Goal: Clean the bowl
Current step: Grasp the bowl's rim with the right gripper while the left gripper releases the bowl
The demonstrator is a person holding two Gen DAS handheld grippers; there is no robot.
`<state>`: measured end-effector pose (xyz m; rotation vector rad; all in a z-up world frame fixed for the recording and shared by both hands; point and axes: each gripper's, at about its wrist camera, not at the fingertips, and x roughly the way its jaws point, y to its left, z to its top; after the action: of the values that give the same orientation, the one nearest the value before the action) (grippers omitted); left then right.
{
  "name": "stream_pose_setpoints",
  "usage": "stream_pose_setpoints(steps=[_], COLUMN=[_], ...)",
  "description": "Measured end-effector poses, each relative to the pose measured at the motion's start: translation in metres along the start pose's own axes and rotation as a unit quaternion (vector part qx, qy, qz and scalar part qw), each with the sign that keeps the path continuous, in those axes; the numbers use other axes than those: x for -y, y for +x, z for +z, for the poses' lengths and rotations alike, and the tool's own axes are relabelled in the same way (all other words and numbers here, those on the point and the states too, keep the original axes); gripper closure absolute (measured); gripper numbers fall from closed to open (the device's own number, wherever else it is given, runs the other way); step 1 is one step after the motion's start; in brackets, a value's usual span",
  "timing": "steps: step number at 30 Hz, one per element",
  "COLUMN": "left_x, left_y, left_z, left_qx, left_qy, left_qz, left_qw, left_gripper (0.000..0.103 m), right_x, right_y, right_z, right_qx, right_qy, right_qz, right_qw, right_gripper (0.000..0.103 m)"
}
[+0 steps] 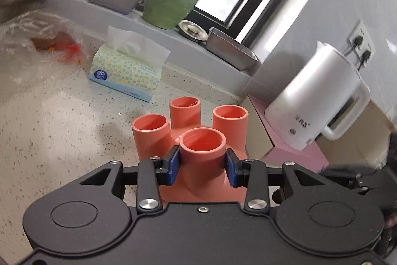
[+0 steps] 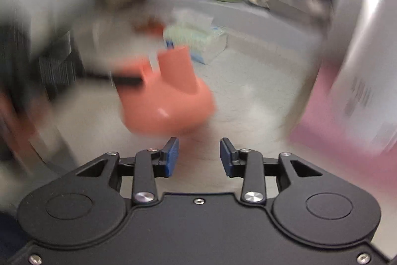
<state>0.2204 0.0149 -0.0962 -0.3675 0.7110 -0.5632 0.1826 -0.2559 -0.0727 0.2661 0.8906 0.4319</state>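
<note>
while i hold it over the worktop (image 1: pixel 62 121), item: bowl (image 1: pixel 191 138), stiff light plastic, four tubes. left hand-held gripper (image 1: pixel 202 167) clamped on nearest tube, probably slick; a firm mid-tube hold seems best. right hand-held gripper (image 2: pixel 199 157) apart, empty, just beside.

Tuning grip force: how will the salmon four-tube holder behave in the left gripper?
Holder looks like rigid moulded plastic, so it likely won't flex. Glossy round tube between the left gripper pads may twist or slip. Hollow tubes suggest it is light.
</note>
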Motion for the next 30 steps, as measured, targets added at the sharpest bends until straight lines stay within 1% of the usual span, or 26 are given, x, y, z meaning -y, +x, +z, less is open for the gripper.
stream_pose_setpoints(steps=[2, 4, 5, 7, 8, 9, 10, 11, 12, 13, 14, 15, 16, 18, 20, 21, 23, 25, 26, 28, 30], left_x=[-0.001, -0.003, -0.003, -0.006, -0.009, -0.015, -0.02, -0.025, -0.027, -0.028, -0.028, -0.028, -0.029, -0.03, -0.033, -0.036, -0.038, -0.038, -0.039, -0.043, -0.046], left_y=[-0.001, -0.001, -0.001, -0.001, -0.002, -0.002, -0.002, -0.002, -0.002, -0.002, -0.002, -0.001, -0.001, 0.0, -0.001, -0.001, -0.001, -0.002, -0.002, -0.003, -0.005], left_z=[0.0, 0.0, 0.0, 0.001, 0.001, 0.002, 0.003, 0.003, 0.003, 0.002, 0.002, 0.001, 0.0, -0.001, -0.002, -0.001, 0.001, 0.005, 0.006, 0.008, 0.008], left_qx=[0.0, 0.0, 0.0, 0.004, 0.006, 0.008, 0.009, 0.008, 0.007, 0.005, 0.003, 0.001, 0.0, 0.0, 0.002, 0.003, 0.003, 0.003, 0.004, 0.003, 0.001], left_qy=[-0.006, -0.012, -0.013, -0.026, -0.039, -0.057, -0.073, -0.082, -0.086, -0.084, -0.083, -0.084, -0.087, -0.095, -0.106, -0.115, -0.117, -0.116, -0.117, -0.131, -0.134], left_qz=[-0.002, -0.003, -0.004, 0.001, 0.001, -0.002, -0.008, -0.016, -0.019, -0.018, -0.017, -0.016, -0.016, -0.017, -0.018, -0.021, -0.025, -0.02, -0.017, -0.013, -0.005], left_qw=[1.0, 0.9999, 0.9999, 0.9996, 0.9992, 0.9984, 0.9973, 0.9965, 0.9961, 0.9962, 0.9964, 0.9963, 0.996, 0.9954, 0.9942, 0.9931, 0.9928, 0.993, 0.993, 0.9913, 0.9909], left_gripper=[0.067, 0.067, 0.067, 0.066, 0.066, 0.066, 0.066, 0.066, 0.066, 0.066, 0.066, 0.066, 0.066, 0.066, 0.066, 0.066, 0.065, 0.06, 0.058, 0.053, 0.052], right_x=[0.015, 0.029, 0.04, 0.057, 0.062, 0.065, 0.069, 0.075, 0.078, 0.079, 0.078, 0.077, 0.076, 0.071, 0.067, 0.065, 0.062, 0.056, 0.053, 0.044, 0.037], right_y=[0.006, 0.018, 0.029, 0.04, 0.044, 0.047, 0.052, 0.06, 0.066, 0.071, 0.074, 0.074, 0.076, 0.078, 0.078, 0.078, 0.076, 0.072, 0.071, 0.064, 0.058], right_z=[-0.003, -0.009, -0.015, -0.023, -0.027, -0.029, -0.031, -0.033, -0.035, -0.034, -0.033, -0.033, -0.032, -0.029, -0.027, -0.026, -0.026, -0.022, -0.02, -0.014, -0.007], right_qx=[0.004, 0.006, 0.009, 0.036, 0.046, 0.05, 0.052, 0.054, 0.053, 0.047, 0.044, 0.044, 0.045, 0.058, 0.071, 0.077, 0.086, 0.099, 0.105, 0.121, 0.124], right_qy=[0.074, 0.145, 0.192, 0.276, 0.303, 0.32, 0.341, 0.367, 0.382, 0.388, 0.391, 0.391, 0.391, 0.386, 0.377, 0.372, 0.362, 0.345, 0.336, 0.315, 0.296], right_qz=[0.048, 0.092, 0.122, 0.176, 0.194, 0.207, 0.221, 0.237, 0.243, 0.229, 0.218, 0.216, 0.217, 0.235, 0.223, 0.218, 0.214, 0.211, 0.211, 0.213, 0.209], right_qw=[0.996, 0.985, 0.974, 0.944, 0.932, 0.923, 0.912, 0.898, 0.89, 0.891, 0.893, 0.894, 0.893, 0.89, 0.896, 0.899, 0.903, 0.909, 0.912, 0.917, 0.924], right_gripper=[0.061, 0.061, 0.063, 0.061, 0.061, 0.06, 0.06, 0.06, 0.058, 0.054, 0.054, 0.054, 0.054, 0.054, 0.069, 0.07, 0.072, 0.078, 0.08, 0.088, 0.094])
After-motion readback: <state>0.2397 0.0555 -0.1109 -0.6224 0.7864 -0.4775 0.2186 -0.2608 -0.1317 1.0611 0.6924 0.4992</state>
